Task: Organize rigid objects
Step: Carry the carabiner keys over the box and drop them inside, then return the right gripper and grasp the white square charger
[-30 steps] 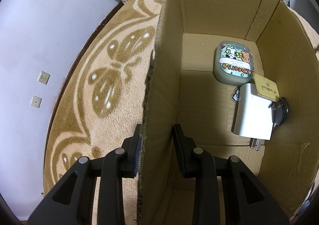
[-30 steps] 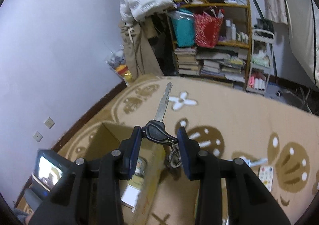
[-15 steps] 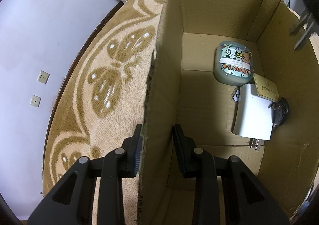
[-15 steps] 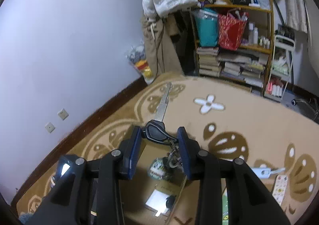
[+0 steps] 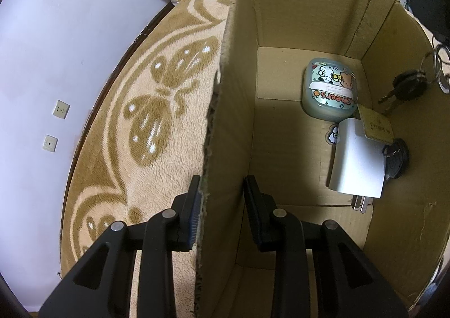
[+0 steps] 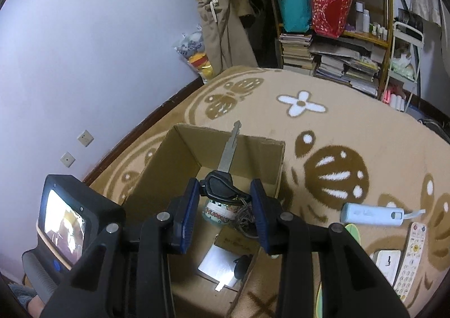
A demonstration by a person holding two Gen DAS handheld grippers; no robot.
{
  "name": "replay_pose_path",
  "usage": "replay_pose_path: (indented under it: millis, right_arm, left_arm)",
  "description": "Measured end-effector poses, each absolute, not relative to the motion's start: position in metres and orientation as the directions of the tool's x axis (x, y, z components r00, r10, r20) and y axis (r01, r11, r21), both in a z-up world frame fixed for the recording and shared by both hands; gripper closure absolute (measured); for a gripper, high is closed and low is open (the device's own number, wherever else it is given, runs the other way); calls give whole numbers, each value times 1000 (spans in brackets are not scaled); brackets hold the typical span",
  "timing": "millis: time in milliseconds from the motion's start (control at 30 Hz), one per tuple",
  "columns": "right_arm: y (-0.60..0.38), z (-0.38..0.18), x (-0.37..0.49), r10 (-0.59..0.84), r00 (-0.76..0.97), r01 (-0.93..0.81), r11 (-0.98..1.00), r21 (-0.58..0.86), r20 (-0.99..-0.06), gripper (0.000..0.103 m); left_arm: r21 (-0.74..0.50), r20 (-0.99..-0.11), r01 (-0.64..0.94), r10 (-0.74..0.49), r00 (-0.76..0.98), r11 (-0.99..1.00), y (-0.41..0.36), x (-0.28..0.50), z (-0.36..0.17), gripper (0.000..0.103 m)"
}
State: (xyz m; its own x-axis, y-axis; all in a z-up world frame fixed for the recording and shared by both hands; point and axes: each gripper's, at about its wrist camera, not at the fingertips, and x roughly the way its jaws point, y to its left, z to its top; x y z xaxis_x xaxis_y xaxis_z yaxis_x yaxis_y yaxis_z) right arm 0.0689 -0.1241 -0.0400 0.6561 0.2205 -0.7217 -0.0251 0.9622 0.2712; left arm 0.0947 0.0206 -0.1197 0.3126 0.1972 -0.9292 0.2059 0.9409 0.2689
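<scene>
An open cardboard box stands on a patterned rug. My left gripper is shut on the box's left wall. Inside lie a green cartoon case, a white plug adapter, a tan tag and a black key. My right gripper is shut on a black-headed key bunch, held over the box opening. The bunch also shows in the left wrist view, hanging at the box's right wall.
On the rug right of the box lie a white stick-shaped device, a white remote and a white square item. A wall with sockets is on the left. A cluttered bookshelf stands behind.
My right gripper has carried the key bunch lower and over the box; the keys now hang inside by the right wall. The left gripper has not moved.
</scene>
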Motion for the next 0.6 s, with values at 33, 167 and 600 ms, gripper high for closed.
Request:
replay_pose_path:
  millis: [33, 167, 600]
  right_arm:
    - [-124, -39, 68, 221, 660, -26, 962, 273, -718, 64]
    - [-125, -33, 64, 215, 668, -30, 964, 263, -712, 61]
    - [-170, -36, 44, 90, 662, 95, 975, 203, -744, 10]
  left_arm:
    - [270, -929, 207, 198, 313, 940, 21, 95, -120, 73]
    - [268, -930, 206, 196, 311, 941, 21, 96, -120, 73]
    - [268, -929, 204, 197, 312, 942, 22, 97, -122, 73]
